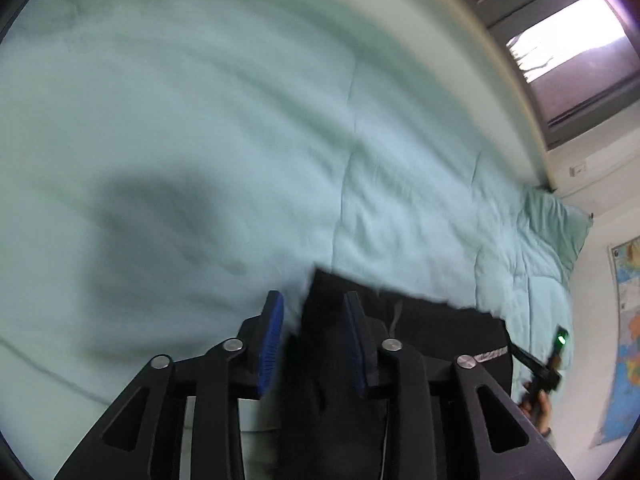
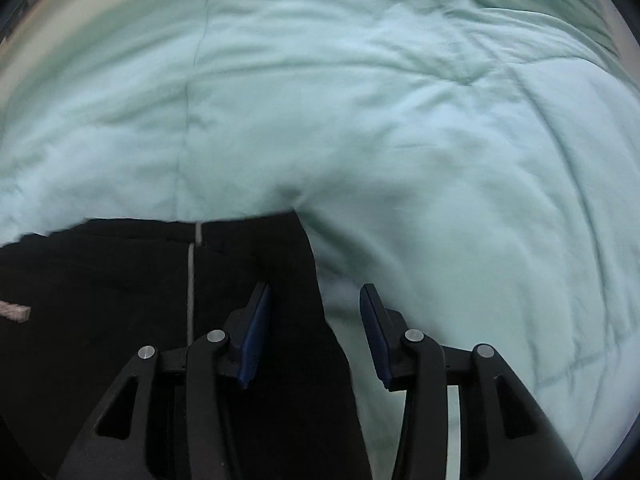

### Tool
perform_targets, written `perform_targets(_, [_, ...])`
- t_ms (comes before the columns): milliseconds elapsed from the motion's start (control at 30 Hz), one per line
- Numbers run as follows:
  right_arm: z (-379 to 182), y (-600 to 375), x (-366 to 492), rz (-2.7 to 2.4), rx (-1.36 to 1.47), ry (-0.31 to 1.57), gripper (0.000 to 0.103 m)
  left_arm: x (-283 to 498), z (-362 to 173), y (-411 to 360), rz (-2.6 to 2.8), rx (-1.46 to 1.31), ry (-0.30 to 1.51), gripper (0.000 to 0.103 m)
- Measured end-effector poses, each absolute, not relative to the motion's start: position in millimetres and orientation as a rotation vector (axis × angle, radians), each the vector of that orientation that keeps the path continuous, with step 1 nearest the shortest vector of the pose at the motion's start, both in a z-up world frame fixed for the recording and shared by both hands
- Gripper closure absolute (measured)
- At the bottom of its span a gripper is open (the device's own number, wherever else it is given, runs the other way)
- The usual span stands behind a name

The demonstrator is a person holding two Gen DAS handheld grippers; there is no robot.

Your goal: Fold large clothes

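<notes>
A black zip-up garment (image 1: 432,336) lies on the pale green quilt (image 1: 240,140). My left gripper (image 1: 314,320) is open, its blue-padded jaws straddling the garment's left edge. In the right wrist view the garment (image 2: 120,292) fills the lower left, with a white zipper line (image 2: 191,292) and a small label (image 2: 16,312). My right gripper (image 2: 316,312) is open, jaws apart over the garment's right edge; the cloth lies between them without being pinched. The right gripper also shows at the far right in the left wrist view (image 1: 548,364).
The quilt (image 2: 400,100) covers the bed. A green pillow (image 1: 556,220) lies at the bed's far end. A window (image 1: 568,52) runs along the far side. A map (image 1: 628,340) hangs on the wall at right.
</notes>
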State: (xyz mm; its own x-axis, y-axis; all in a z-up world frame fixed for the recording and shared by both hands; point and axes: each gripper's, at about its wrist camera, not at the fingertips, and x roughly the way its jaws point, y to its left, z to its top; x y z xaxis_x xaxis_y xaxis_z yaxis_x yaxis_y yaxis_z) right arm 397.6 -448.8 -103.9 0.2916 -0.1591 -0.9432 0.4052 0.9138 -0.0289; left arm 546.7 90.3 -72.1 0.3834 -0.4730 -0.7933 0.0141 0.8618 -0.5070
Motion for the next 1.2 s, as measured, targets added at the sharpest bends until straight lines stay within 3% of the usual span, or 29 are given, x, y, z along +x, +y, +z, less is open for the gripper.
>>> perform_targets(200, [-43.0, -424.6, 319.9, -0.318, 0.335, 1.114, 0.054, 489.6, -23.0, 77.4, -0.39, -0.404, 1.082, 0.057])
perform_targets(533, [-73.8, -292.2, 282.6, -0.115, 0.285, 1.215, 0.051, 363.0, -91.4, -74.8, -0.453, -0.01, 1.219, 0.055])
perform_targets(733, [-120.3, -282.6, 290.0, -0.102, 0.274, 1.268, 0.05, 375.3, -134.8, -78.5, -0.389, -0.005, 1.261, 0.051])
perform_targets(900, [-108.1, -283.7, 294.9, -0.102, 0.274, 1.296, 0.05, 378.1, -109.7, -79.3, -0.383, 0.016, 1.281, 0.05])
perform_targets(1067, [-40.1, -273.2, 313.3, -0.023, 0.256, 1.134, 0.049, 401.2, -45.6, -83.0, -0.515, -0.155, 1.156, 0.05])
perform_targets(1200, [-53.6, -262.6, 358.7, -0.002, 0.253, 1.141, 0.049, 429.8, -54.3, -109.6, -0.521, -0.153, 1.164, 0.05])
